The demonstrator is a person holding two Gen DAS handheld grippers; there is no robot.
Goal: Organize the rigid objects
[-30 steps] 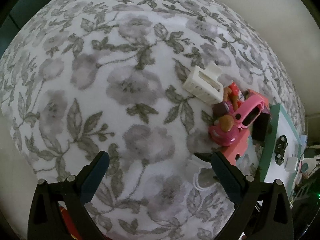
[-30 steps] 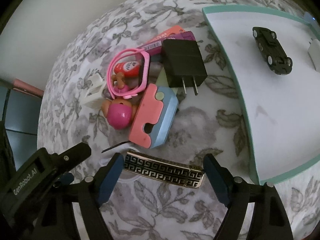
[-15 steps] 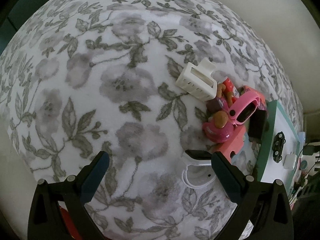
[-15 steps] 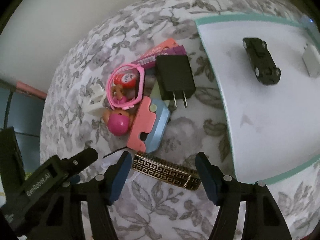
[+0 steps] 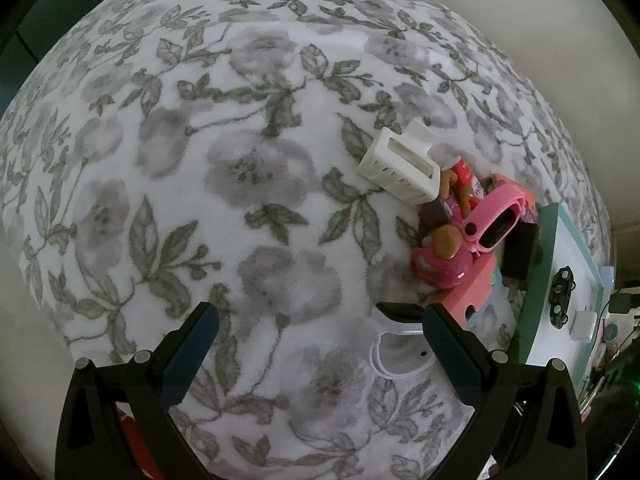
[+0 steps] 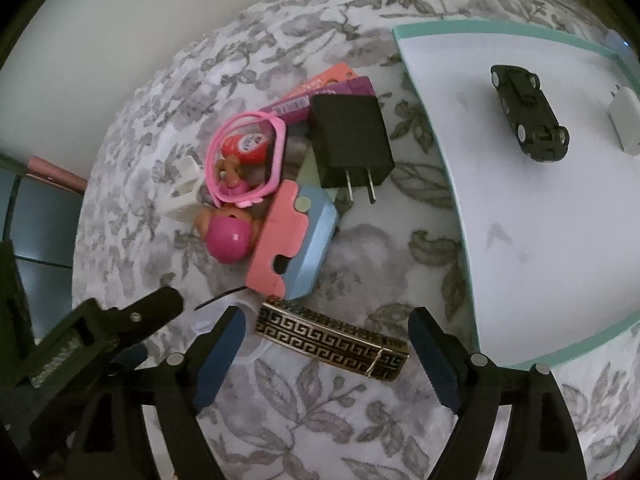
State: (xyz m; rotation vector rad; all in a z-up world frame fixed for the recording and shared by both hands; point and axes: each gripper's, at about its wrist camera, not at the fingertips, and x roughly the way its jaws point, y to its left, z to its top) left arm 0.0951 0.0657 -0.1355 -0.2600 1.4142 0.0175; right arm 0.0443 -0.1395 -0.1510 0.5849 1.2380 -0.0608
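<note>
Both tongs [image 5: 316, 350] [image 6: 328, 354] are matte black with dark blue pads [image 6: 218, 360] and small silver screws.

Dim soft light, heavy fisheye bulge, dark vignetted corners

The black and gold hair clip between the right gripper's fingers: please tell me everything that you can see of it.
The hair clip is a long, slightly curved bar with a gold Greek-key pattern on black and a gold rim; it looks like metal. It lies flat on the floral cloth, slanted, between the open jaws of the right gripper, which have just been opening; neither pad touches it. Its left end overlaps a white ring-shaped thing.
</note>
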